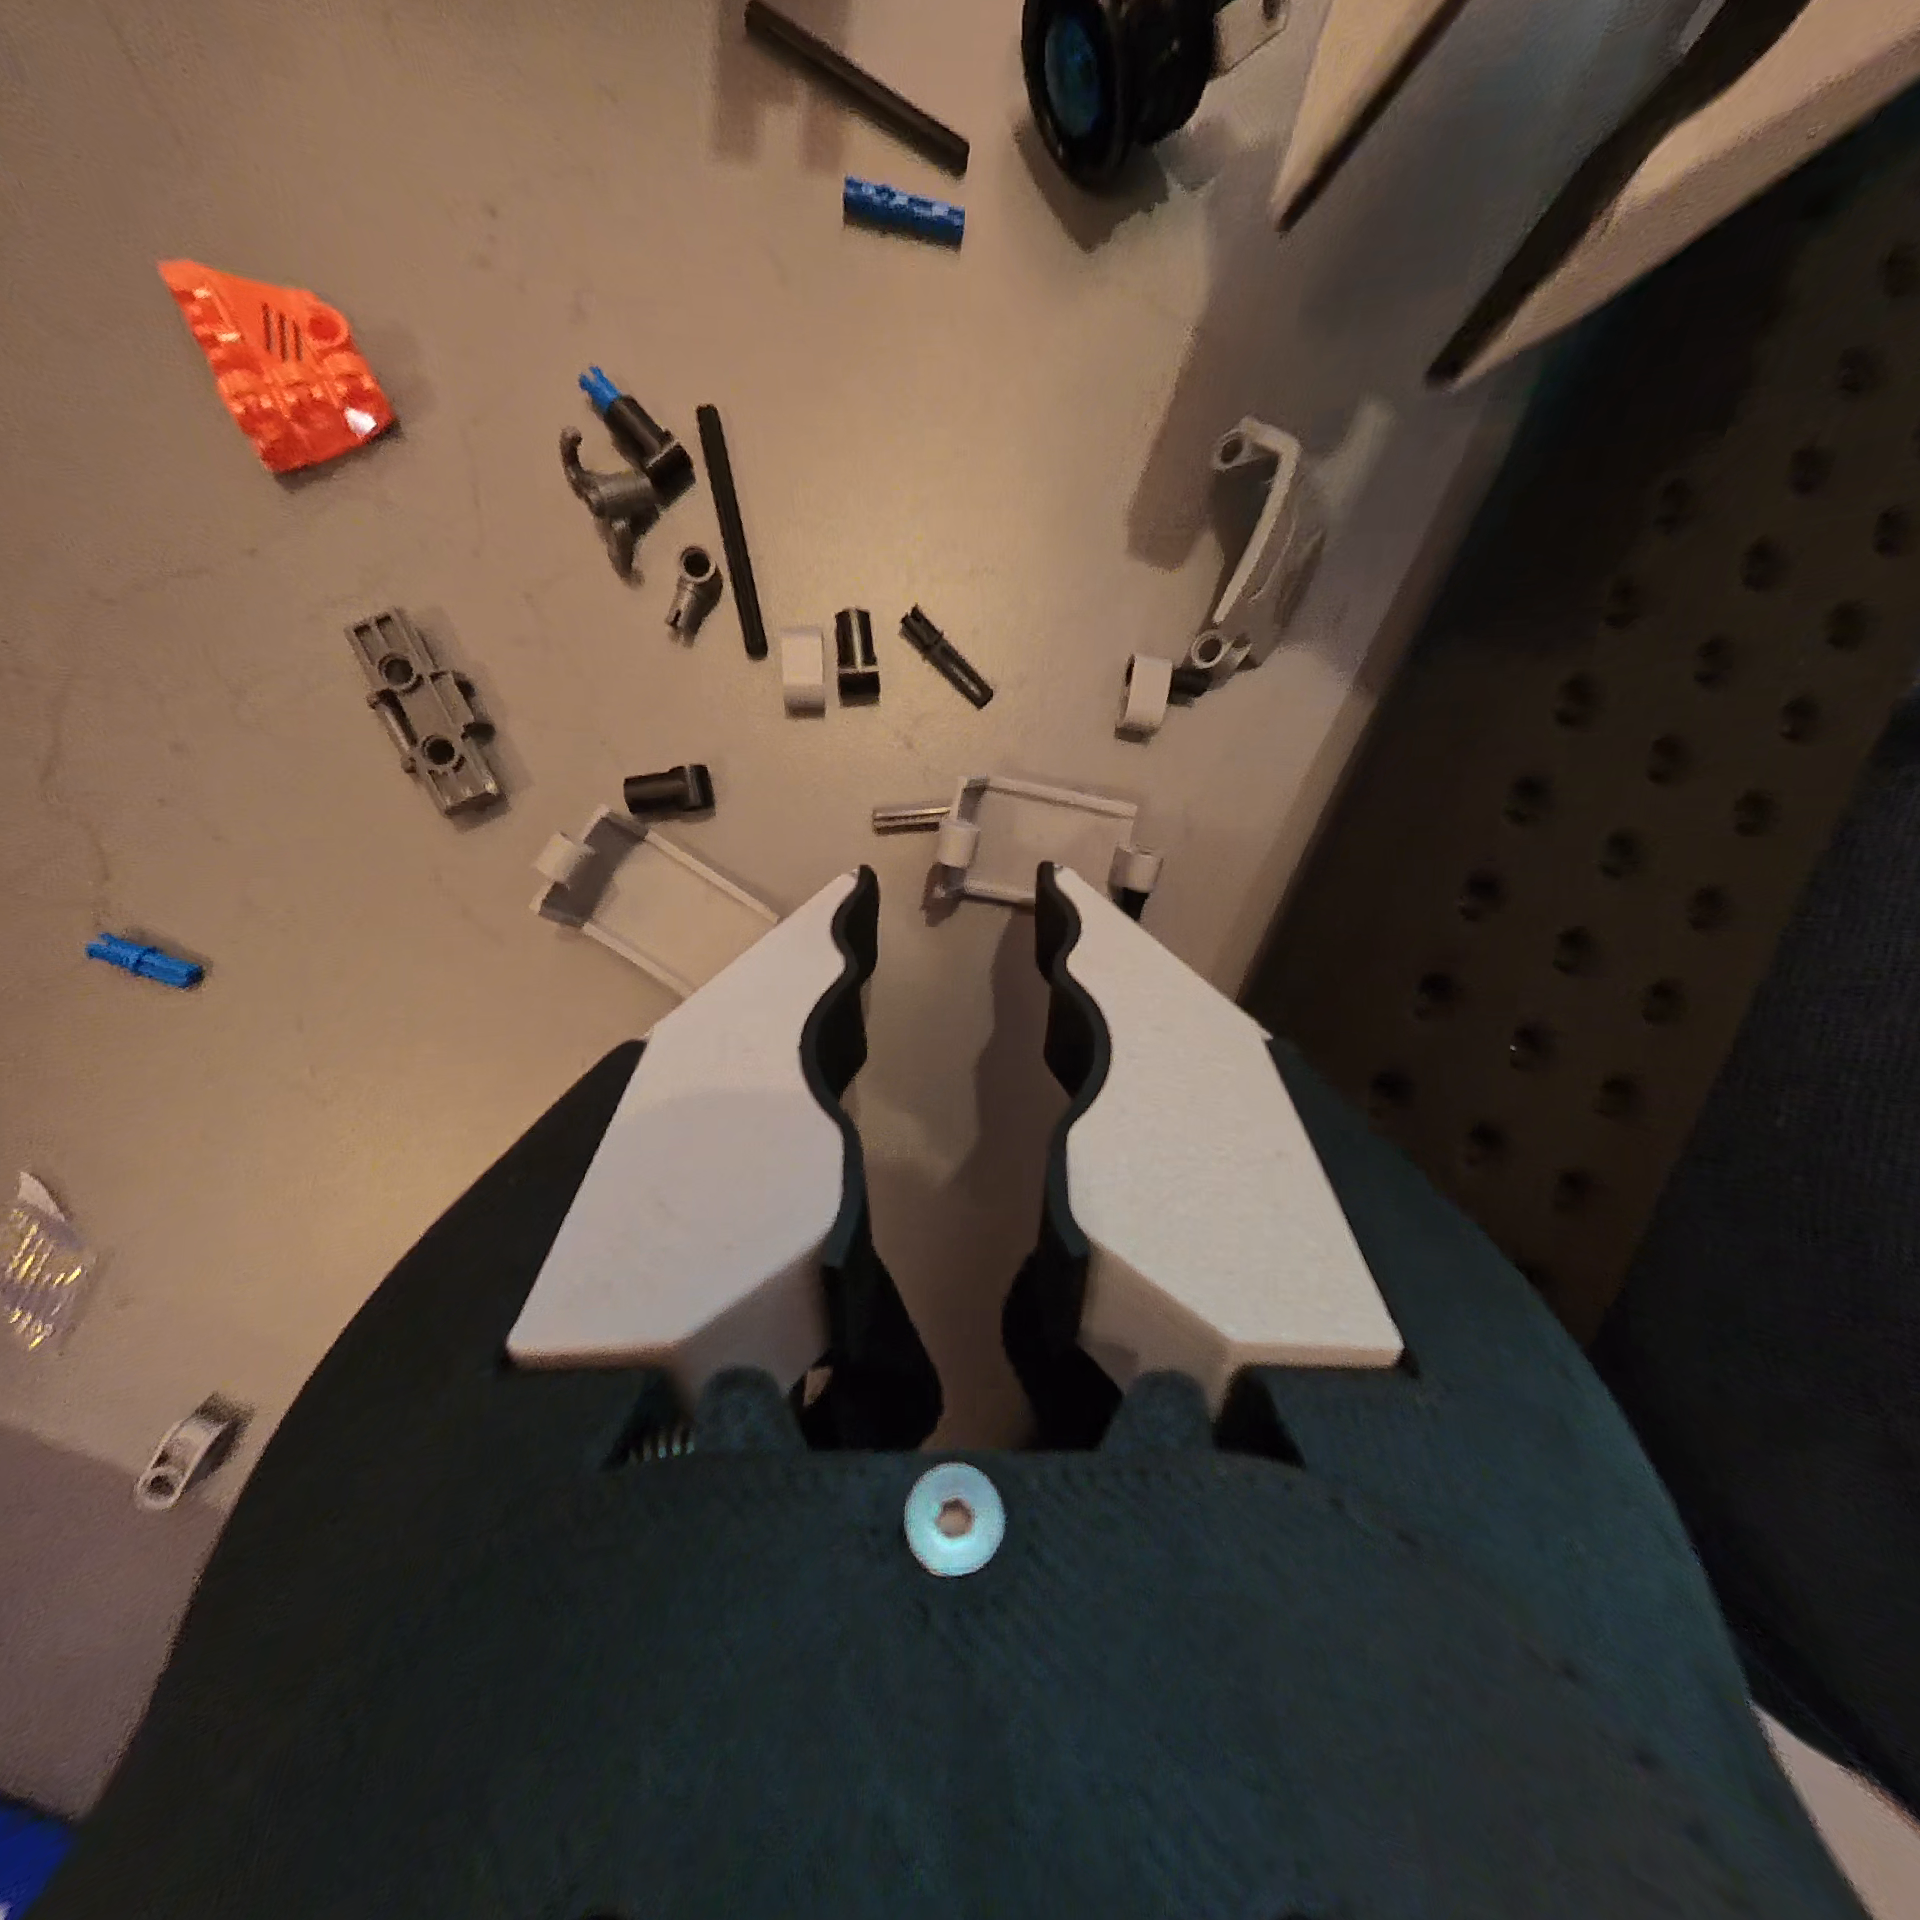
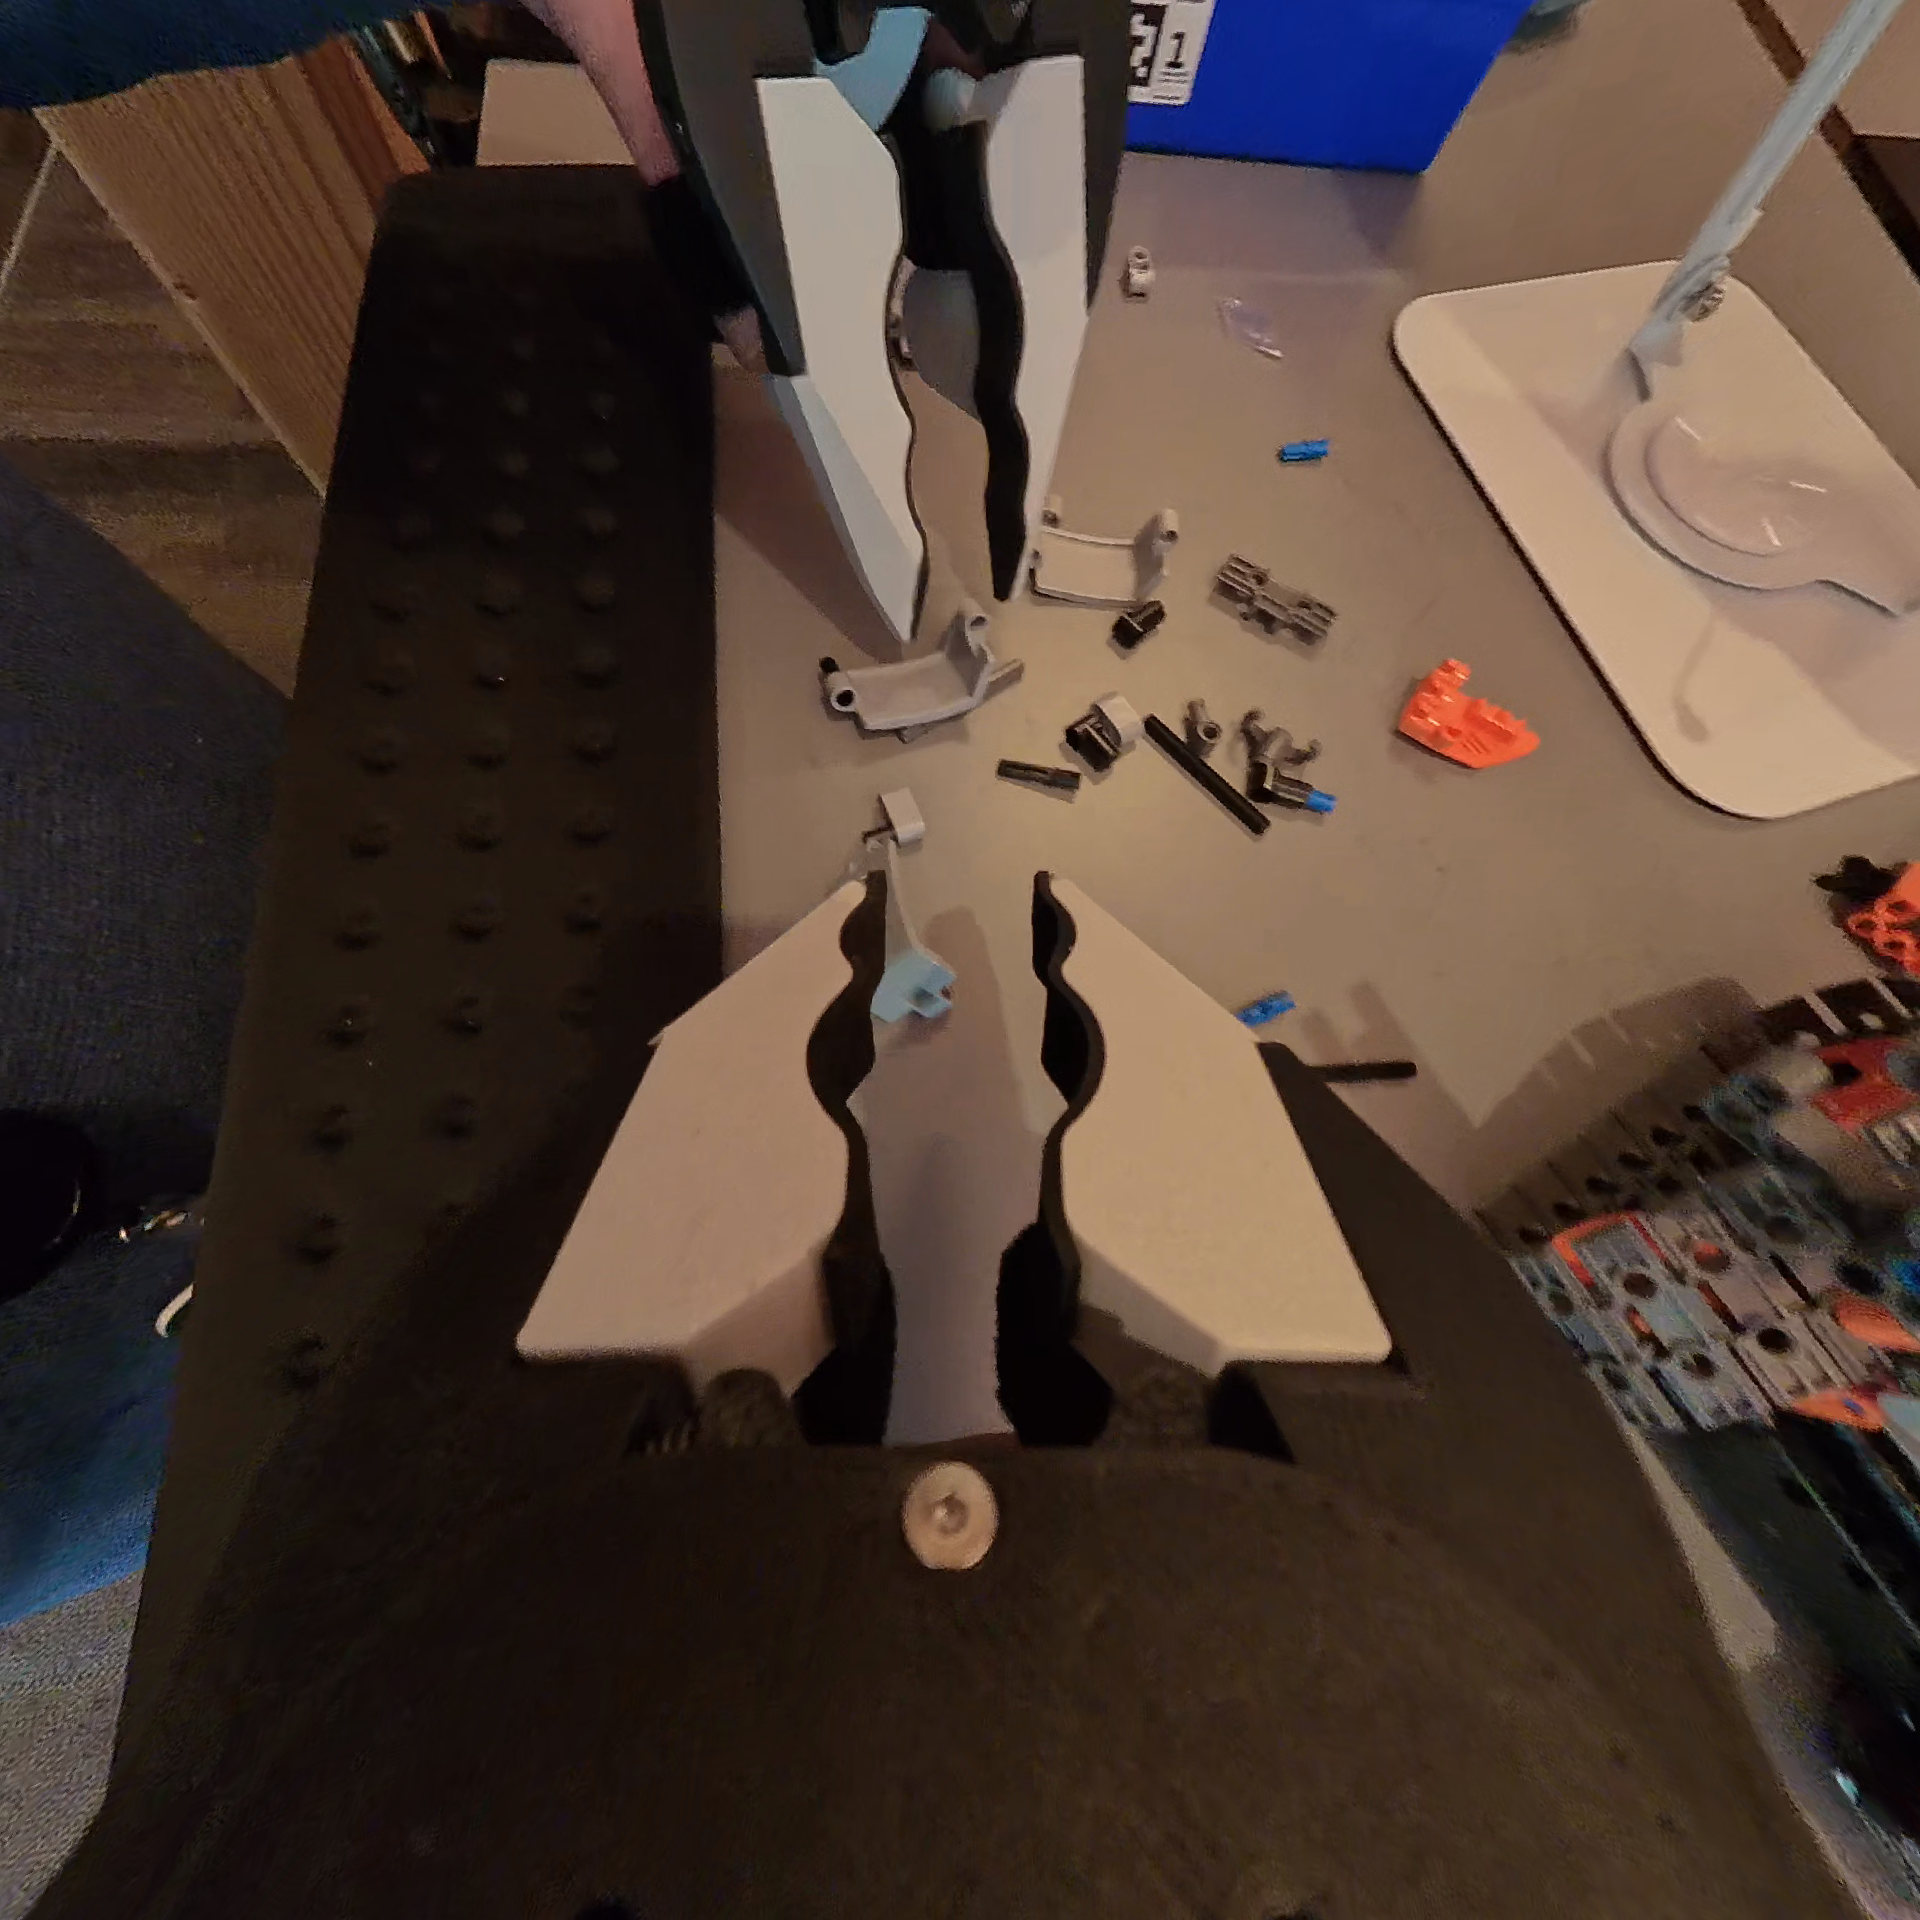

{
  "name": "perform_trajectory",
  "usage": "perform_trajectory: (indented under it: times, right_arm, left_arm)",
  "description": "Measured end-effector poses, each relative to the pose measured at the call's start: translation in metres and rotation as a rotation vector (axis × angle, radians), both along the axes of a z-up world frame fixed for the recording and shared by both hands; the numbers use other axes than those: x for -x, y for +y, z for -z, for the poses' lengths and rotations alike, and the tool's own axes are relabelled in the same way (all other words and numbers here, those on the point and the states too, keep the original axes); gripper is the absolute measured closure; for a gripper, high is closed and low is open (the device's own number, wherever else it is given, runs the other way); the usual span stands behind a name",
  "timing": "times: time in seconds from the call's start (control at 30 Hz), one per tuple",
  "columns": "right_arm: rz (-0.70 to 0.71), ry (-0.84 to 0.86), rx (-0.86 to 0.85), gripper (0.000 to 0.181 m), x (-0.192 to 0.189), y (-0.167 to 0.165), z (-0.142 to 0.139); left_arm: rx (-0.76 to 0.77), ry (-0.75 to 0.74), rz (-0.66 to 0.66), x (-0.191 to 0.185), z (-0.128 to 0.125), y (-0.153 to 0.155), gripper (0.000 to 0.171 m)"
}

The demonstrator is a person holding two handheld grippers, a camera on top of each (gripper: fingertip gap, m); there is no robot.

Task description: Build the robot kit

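left gripper: the left gripper [image 1: 956, 883] hangs over the table [image 1: 312, 1091] with a clear gap between its two fingers and nothing between them. its tips are just above a pale grey frame piece [image 1: 1039, 831]; whether they touch it cannot be told.
right gripper: the right gripper [image 2: 961, 894] is also parted and grips nothing. a curved grey arm piece [image 2: 904, 966] lies on the table in the gap, close against the inner side of the left finger [image 2: 862, 935].
other gripper seen: in the right wrist view the left gripper [image 2: 961, 592] points down near a grey scoop-shaped piece [image 2: 914, 686].
containers: a blue bin [image 2: 1320, 83] stands at the far table edge; what is in it cannot be seen.
loose parts: an orange panel [image 1: 281, 364], a dark grey plate with holes [image 1: 426, 712], a long black rod [image 1: 732, 530], a short blue pin [image 1: 145, 958], a blue tube [image 1: 902, 208] and a black wheel [image 1: 1101, 83] lie apart from one another.
built model: a grey, orange and black brick model [image 2: 1745, 1195] sits at the right.
surface: the table is beige and matt. a white lamp base [image 2: 1662, 540] stands on it.
room: a black studded board [image 2: 488, 727] lies along the table edge; wood flooring and a dark blue seat show beyond it.
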State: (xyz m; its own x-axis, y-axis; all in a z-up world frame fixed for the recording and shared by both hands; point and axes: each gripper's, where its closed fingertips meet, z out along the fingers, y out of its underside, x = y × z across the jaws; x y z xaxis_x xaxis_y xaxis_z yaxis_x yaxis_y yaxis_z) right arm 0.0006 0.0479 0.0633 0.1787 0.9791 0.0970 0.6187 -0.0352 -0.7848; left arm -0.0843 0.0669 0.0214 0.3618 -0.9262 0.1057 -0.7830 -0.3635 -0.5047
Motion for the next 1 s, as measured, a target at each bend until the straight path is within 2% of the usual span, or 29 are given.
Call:
perform_trajectory:
  times: [0.1,0.17,0.2,0.33,0.47,0.6,0.67,0.77,0.87,1.0]
  right_arm:
    - [-0.022,-0.042,-0.011,0.155,0.013,-0.005,0.007]
    - [-0.032,-0.029,-0.012,0.156,0.021,-0.006,0.007]
    - [-0.035,-0.02,-0.002,0.156,0.024,-0.006,0.007]
    - [-0.022,-0.03,-0.004,0.157,0.026,-0.001,0.006]
    - [-0.017,-0.046,-0.003,0.155,0.027,0.002,0.007]
    - [0.012,-0.045,0.002,0.153,0.022,0.009,0.004]
    - [0.035,-0.051,-0.005,0.152,0.017,0.015,0.002]
    - [0.061,-0.049,-0.008,0.152,0.009,0.02,-0.002]
    - [0.093,-0.045,-0.014,0.151,0.0,0.024,-0.006]
    - [0.124,-0.014,-0.005,0.152,-0.008,0.027,-0.011]
  left_arm:
    - [-0.034,-0.03,-0.001,-0.008,0.004,0.002,0.148]
    - [-0.045,-0.03,0.015,-0.009,0.007,0.0,0.167]
    - [-0.054,-0.03,0.013,-0.008,0.007,0.0,0.167]
    - [-0.062,0.005,-0.002,0.009,0.0,-0.005,0.167]
    - [-0.092,0.113,-0.086,0.037,0.0,0.002,0.167]
    - [-0.1,0.134,-0.14,0.038,0.007,0.006,0.164]
    - [-0.09,0.114,-0.152,0.037,0.008,0.005,0.15]
    - [-0.047,0.034,-0.155,0.041,-0.003,-0.001,0.143]
    - [-0.065,-0.021,-0.216,0.057,-0.015,0.01,0.143]
    - [-0.097,0.008,-0.252,0.069,-0.011,0.025,0.147]
